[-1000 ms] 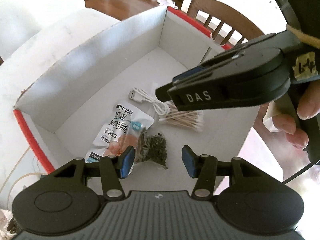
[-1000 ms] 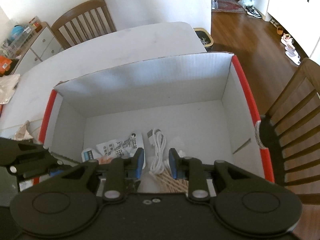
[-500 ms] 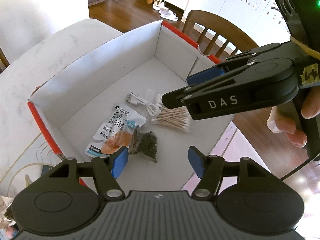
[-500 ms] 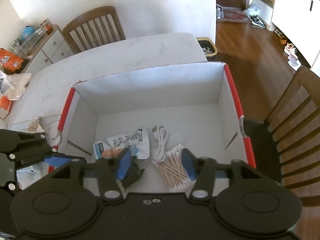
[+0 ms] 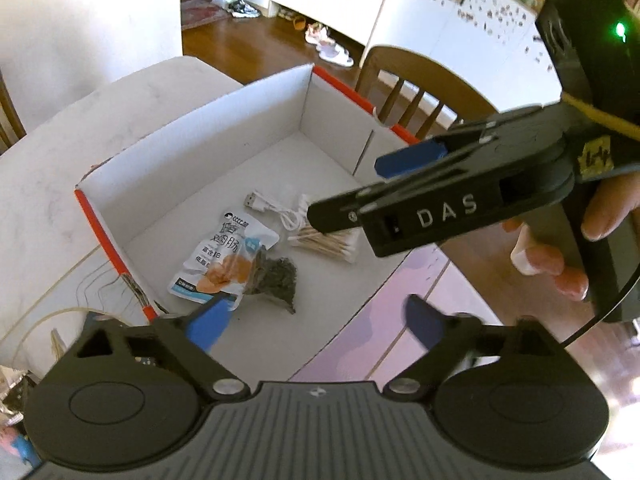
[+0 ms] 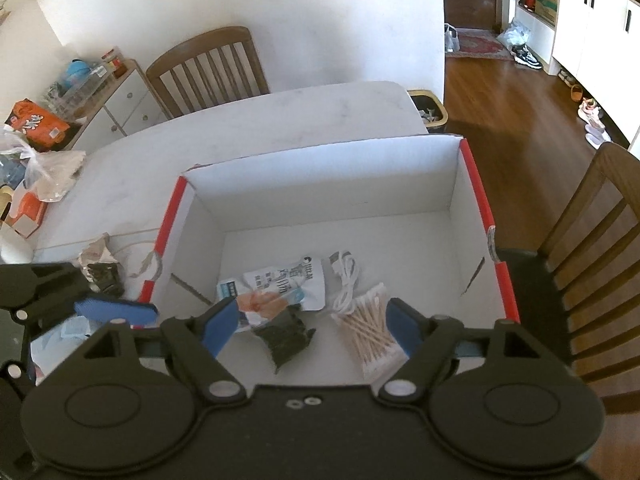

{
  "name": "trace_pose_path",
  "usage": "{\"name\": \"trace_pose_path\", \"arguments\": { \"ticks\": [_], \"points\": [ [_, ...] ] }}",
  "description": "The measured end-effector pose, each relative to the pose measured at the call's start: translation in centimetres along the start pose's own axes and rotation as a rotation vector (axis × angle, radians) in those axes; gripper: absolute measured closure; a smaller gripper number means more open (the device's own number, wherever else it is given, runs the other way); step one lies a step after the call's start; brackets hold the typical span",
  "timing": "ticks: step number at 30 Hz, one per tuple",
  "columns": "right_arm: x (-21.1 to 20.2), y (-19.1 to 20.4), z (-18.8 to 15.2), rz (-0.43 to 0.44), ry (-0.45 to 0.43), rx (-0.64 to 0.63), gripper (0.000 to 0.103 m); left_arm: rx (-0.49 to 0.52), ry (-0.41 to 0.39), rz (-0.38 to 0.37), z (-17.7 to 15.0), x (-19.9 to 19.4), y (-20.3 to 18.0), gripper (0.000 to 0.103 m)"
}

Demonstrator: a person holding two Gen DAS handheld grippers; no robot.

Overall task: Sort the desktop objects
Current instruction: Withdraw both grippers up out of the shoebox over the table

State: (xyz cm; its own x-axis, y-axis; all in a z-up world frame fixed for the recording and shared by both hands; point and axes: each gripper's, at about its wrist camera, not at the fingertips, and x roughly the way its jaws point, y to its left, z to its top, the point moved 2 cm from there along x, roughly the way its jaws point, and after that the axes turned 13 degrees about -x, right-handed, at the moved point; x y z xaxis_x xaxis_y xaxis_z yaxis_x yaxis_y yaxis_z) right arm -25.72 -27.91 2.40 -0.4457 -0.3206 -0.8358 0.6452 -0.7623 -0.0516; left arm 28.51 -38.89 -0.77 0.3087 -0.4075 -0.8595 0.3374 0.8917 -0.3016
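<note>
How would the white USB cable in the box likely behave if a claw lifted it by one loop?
The white USB cable is loosely coiled with no tie visible, so it would probably flop and uncoil. It looks thin and likely light. One end lies against the cotton swabs, so lifting might nudge them.

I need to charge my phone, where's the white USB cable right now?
The white USB cable lies coiled on the floor of the cardboard box, between the snack packet and the cotton swabs.

White box [image 6: 320,184] with red rim; white cable [image 6: 347,276]; dark, perhaps green, packet [image 6: 286,340].
</note>
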Motion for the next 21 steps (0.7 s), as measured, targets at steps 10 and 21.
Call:
{"name": "trace_pose_path", "arguments": {
  "ticks": [10,21],
  "points": [
    [-1.5,2.1,-0.1,-0.035,-0.016,0.000,0.021,-0.007,-0.056,-0.014,-1.6,-2.4,0.6,0.000],
    [-2.5,5.4,-0.5,-0.058,-0.044,0.010,0.021,0.025,-0.085,-0.006,-3.8,-4.8,1.4,0.000]
  ]
}}
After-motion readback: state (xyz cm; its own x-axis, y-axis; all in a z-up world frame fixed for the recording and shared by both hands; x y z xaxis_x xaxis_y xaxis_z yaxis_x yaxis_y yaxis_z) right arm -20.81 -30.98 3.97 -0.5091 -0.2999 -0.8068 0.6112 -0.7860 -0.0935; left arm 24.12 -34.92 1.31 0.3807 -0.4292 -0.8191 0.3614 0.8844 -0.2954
